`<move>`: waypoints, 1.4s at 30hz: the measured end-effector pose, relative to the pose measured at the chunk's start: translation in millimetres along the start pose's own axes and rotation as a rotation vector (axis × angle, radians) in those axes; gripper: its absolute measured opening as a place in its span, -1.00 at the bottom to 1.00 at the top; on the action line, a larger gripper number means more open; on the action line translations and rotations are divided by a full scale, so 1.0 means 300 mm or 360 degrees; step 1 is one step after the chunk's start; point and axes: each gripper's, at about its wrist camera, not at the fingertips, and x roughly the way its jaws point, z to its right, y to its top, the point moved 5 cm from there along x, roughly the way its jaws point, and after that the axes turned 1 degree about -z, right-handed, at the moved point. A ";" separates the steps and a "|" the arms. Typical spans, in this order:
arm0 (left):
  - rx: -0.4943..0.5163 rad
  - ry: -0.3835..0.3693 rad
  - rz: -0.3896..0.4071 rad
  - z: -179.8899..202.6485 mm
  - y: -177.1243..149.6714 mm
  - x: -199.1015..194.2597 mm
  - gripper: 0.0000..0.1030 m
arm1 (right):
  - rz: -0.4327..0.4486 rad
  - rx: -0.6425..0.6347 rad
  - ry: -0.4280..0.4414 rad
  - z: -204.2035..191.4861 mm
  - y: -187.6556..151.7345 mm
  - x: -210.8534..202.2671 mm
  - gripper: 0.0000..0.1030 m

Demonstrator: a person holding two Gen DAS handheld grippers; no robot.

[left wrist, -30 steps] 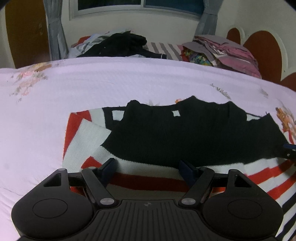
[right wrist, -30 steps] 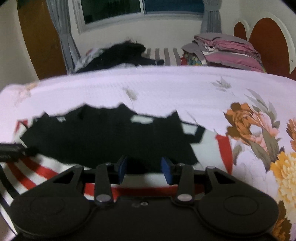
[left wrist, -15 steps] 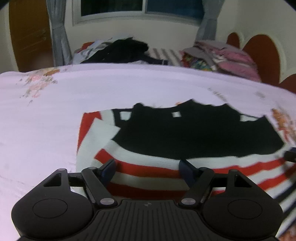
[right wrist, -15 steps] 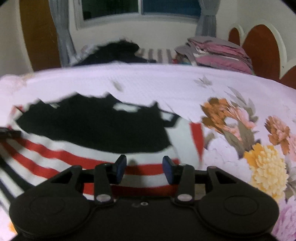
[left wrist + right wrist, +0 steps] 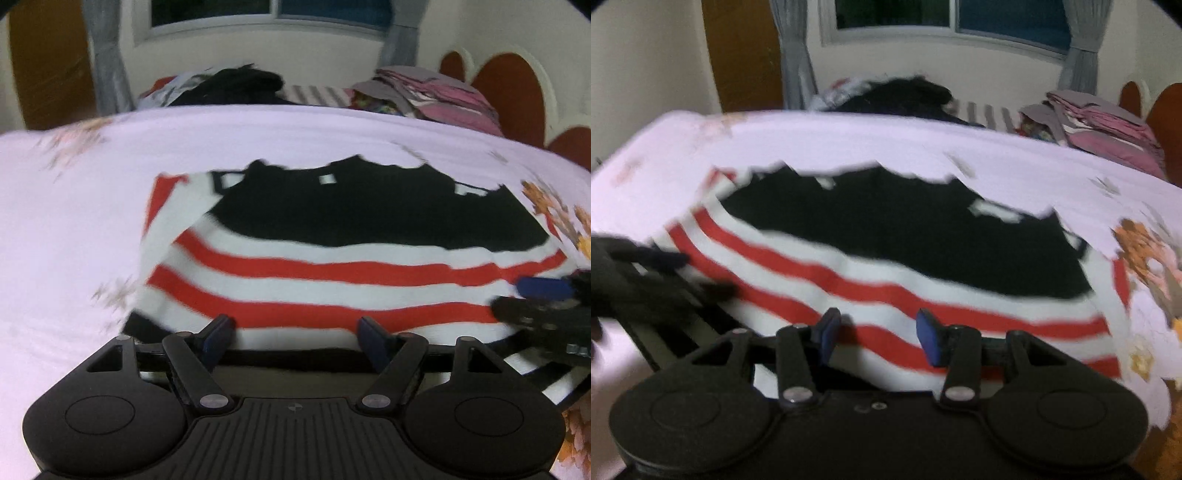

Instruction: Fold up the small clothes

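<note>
A small knit garment (image 5: 332, 258) with red, white and black stripes lies flat on the pale bedspread, its black part folded over the far half. It also shows in the right wrist view (image 5: 905, 266). My left gripper (image 5: 297, 334) is open and empty over the garment's near left edge. My right gripper (image 5: 879, 332) is open and empty over the near right part. The right gripper shows at the right edge of the left wrist view (image 5: 543, 295). The left gripper shows blurred at the left of the right wrist view (image 5: 639, 280).
A pile of dark clothes (image 5: 236, 85) and a stack of folded pink and grey clothes (image 5: 432, 92) lie at the far side of the bed. A headboard (image 5: 509, 96) stands at the right. The bedspread (image 5: 74, 221) has floral prints.
Both grippers have drawn back toward the near edge of the garment, so more red and white stripes show. Both stay open. The garment lies as before.
</note>
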 end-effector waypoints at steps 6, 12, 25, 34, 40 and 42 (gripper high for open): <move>-0.0030 0.0003 -0.0004 -0.039 -0.022 -0.021 0.45 | 0.0022 0.0052 -0.0033 0.071 -0.069 -0.065 -0.15; -0.0038 0.0013 -0.0010 -0.049 -0.025 -0.039 0.45 | 0.0026 0.0087 -0.0172 0.110 -0.135 -0.123 -0.06; -0.0065 -0.0090 -0.0046 -0.097 -0.029 -0.109 0.45 | 0.0030 0.0325 -0.0118 0.052 -0.124 -0.180 0.05; -0.0288 -0.0205 -0.0107 -0.198 -0.116 -0.230 0.77 | 0.0072 0.0258 -0.0009 -0.122 -0.035 -0.181 0.12; -0.0747 -0.0420 -0.0204 -0.287 -0.241 -0.235 0.77 | 0.0076 0.0257 0.0028 -0.188 -0.021 -0.165 0.15; -0.0824 -0.0480 -0.0189 -0.289 -0.263 -0.210 0.77 | 0.0072 0.0274 0.0035 -0.200 -0.022 -0.157 0.15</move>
